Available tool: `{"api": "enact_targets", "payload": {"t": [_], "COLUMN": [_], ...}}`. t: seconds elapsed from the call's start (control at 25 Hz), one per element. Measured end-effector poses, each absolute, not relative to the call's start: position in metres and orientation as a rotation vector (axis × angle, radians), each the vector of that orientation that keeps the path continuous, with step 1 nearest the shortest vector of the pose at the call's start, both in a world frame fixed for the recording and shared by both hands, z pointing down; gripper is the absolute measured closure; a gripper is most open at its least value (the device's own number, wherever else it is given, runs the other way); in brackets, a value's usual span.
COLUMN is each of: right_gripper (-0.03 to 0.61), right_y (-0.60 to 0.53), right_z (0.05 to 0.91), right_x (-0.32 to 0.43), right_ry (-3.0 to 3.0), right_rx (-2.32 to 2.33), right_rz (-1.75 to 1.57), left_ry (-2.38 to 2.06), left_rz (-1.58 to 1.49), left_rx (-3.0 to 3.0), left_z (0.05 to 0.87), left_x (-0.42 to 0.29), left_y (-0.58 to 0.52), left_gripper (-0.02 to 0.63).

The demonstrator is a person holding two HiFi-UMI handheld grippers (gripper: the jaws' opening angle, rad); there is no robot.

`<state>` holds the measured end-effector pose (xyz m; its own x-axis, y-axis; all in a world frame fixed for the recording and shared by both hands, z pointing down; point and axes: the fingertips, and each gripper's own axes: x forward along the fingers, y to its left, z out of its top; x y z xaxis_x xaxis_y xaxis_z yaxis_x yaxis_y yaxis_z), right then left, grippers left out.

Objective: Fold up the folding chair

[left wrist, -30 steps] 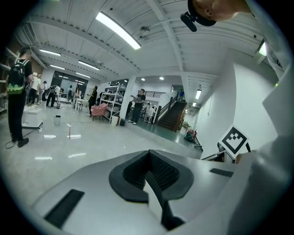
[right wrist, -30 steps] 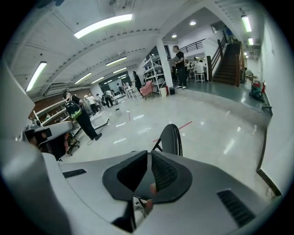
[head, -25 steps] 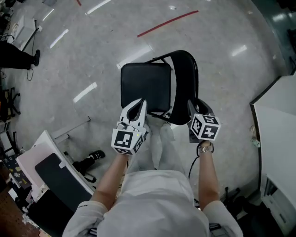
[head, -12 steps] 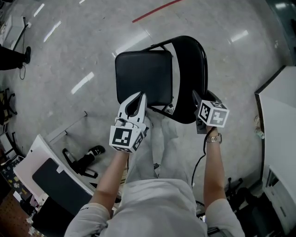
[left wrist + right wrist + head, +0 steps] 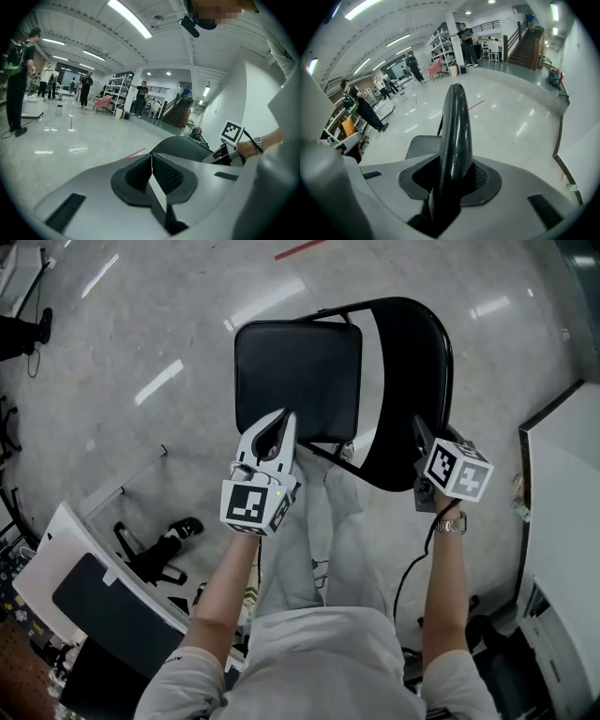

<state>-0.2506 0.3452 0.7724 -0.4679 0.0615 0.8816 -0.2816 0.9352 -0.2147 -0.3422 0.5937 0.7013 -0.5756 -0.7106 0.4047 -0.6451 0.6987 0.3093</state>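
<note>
2 hand-held grippers meet a black folding chair (image 5: 319, 399) that stands open on the polished floor (image 5: 141, 334), directly in front of the person. The right gripper (image 5: 419, 432) has its jaws astride the rounded top edge of the backrest (image 5: 412, 371); they have just been closing and clasp that edge between the pads. The left gripper (image 5: 278, 420), its jaws pressed together with nothing between them, sits over the near edge of the seat (image 5: 291, 362); whether it touches the seat cannot be told. Progress: 1 grasp is made, but the fold itself is not begun, since the seat lies flat and the backrest stands apart from it. Remaining, as judged: swing the seat up toward the backrest, close the frame together, and leave the chair flat.
</note>
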Motion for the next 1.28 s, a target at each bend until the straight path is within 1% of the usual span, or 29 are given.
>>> {"api": "enact_targets", "payload": {"t": [0.2,0.48,0.52,0.6,0.72,0.84,1.08,1.28], "right_gripper": [0.463,0.465,0.465,0.465,0.465,0.465,0.463,0.463], "right_y": [0.346,0.348,0.348,0.349,0.349,0.350,0.355,0.357], "right_z": [0.772,0.769,0.769,0.770,0.769,0.766,0.767,0.771], "right_x": [-0.250,-0.252,-0.252,-0.251,-0.253,-0.255,-0.259,-0.262], "right_ry": [-2.027,-2.047,-2.047,-2.041,-2.037,-2.037,-2.055,-2.053], "right_rx": [0.143,0.155,0.157,0.159,0.159,0.164,0.134,0.103], "right_rz": [0.452,0.449,0.449,0.450,0.441,0.430,0.417,0.389], "left_ry": [-2.381,-2.334,-2.320,-2.283,-2.239,-2.206,-2.121,-2.029], "left_rz": [-0.161,-0.170,-0.163,-0.160,-0.174,-0.186,-0.262,-0.409], "left_rx": [1.026,0.981,0.979,0.979,0.962,0.932,0.873,0.832], "left_z": [0.741,0.812,0.825,0.853,0.893,0.933,1.003,1.053], "left_x": [-0.348,-0.367,-0.370,-0.373,-0.379,-0.387,-0.402,-0.414], "left_y": [0.611,0.649,0.654,0.666,0.682,0.700,0.741,0.765], "left_gripper": [0.601,0.596,0.582,0.517,0.452,0.415,0.395,0.319]}}
